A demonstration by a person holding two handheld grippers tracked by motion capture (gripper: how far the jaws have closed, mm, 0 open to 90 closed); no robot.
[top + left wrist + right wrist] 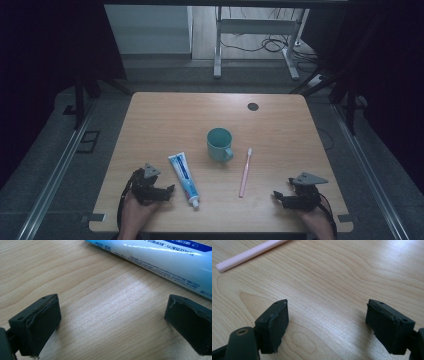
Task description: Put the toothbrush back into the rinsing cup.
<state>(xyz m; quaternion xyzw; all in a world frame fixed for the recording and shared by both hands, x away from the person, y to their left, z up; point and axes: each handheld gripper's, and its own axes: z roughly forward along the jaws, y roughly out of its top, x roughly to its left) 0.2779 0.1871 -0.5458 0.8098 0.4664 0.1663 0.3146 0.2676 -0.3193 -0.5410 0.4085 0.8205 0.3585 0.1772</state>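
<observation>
L gripper [167,191] jaws apart, empty, just beside toothpaste tube [183,179] | R gripper [278,197] jaws apart, empty, near pink toothbrush [245,172] | teal cup [219,144] upright mid-table, btwn both | progress: nothing picked up yet, looks like start; all grasping left

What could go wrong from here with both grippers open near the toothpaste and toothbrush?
1. The toothpaste lies flat on the table; the left gripper, with its jaws open beside it, could squash the soft tube or nudge it away.
2. The toothbrush is thin and flat, so the right gripper may scrape the table or pinch it off-centre and flip it.
3. The cup stands between them; a swinging toothbrush could tip it.
</observation>
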